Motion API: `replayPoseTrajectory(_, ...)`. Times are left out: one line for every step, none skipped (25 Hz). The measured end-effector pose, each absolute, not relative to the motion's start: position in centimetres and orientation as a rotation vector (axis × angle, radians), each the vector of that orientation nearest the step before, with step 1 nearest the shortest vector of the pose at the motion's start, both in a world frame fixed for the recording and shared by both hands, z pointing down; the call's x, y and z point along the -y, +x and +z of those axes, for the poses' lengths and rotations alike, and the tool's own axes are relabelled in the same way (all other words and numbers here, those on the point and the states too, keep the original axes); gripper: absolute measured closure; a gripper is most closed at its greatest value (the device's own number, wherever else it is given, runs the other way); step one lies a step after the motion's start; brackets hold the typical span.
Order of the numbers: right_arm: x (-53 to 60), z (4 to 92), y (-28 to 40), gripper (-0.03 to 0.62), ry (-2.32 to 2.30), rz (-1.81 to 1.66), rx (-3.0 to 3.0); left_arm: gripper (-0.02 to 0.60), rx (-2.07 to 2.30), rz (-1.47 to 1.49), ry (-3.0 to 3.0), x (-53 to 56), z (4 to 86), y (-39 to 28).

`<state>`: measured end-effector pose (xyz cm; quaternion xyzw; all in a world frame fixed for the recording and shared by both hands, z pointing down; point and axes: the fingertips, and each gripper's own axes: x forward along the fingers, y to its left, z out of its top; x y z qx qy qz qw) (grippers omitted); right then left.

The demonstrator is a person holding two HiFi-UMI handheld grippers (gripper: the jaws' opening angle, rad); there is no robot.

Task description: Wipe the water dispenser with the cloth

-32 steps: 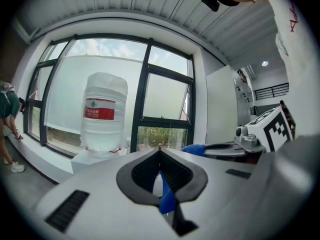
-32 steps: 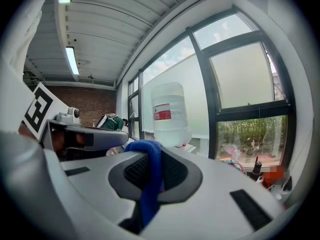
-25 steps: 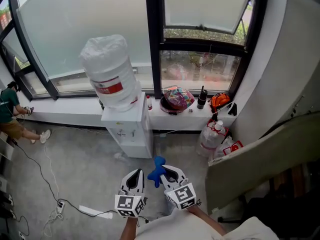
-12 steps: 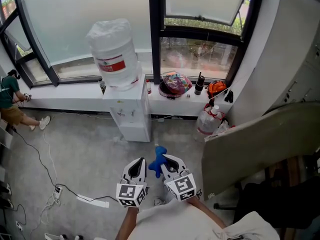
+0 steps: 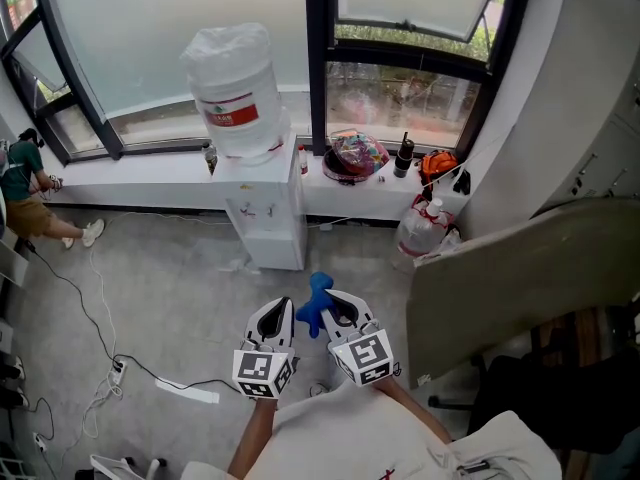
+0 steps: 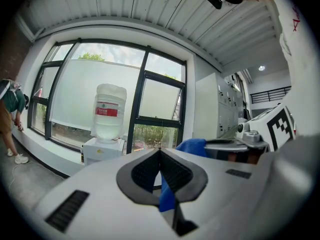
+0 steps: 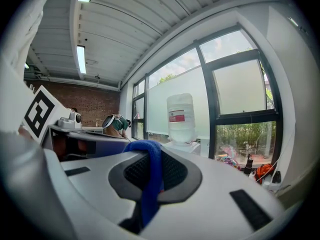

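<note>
— Where is the white water dispenser with the clear bottle (image 5: 265, 208)?
— Upright, straight ahead of both jaws, well apart from them.
— Which gripper should wipe it?
— Likely the right gripper (image 5: 338, 313), clamped on the blue cloth (image 5: 316, 303). The left gripper (image 5: 276, 318), jaws pressed together and empty, points at the dispenser just beside it.

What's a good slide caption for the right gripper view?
Right gripper shut on a blue cloth, pointed at the white water dispenser topped with a clear plastic bottle, beside the window.
</note>
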<state>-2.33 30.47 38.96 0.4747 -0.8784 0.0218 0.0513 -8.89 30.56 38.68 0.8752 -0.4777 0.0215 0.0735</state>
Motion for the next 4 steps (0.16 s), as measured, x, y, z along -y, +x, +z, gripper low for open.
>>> replayPoseTrajectory(-30.46, 38.84, -2.37, 0.565, 1.444, 0.065, 2.674, 0.570, 1.434, 0.065, 2.628, -30.57, 38.60, -8.91)
replayPoseTrajectory(-30.47, 38.75, -2.40, 0.565, 1.442, 0.067, 2.676, 0.569, 1.434, 0.066, 2.626, -30.61, 38.54, -8.95)
replayPoseTrajectory(-30.49, 38.68, -2.44, 0.565, 1.441, 0.069, 2.676, 0.570, 1.434, 0.067, 2.624, -30.66, 38.49, -9.00)
replayPoseTrajectory(-30.51, 38.62, -2.47, 0.565, 1.440, 0.072, 2.677, 0.570, 1.433, 0.067, 2.622, -30.71, 38.45, -9.05)
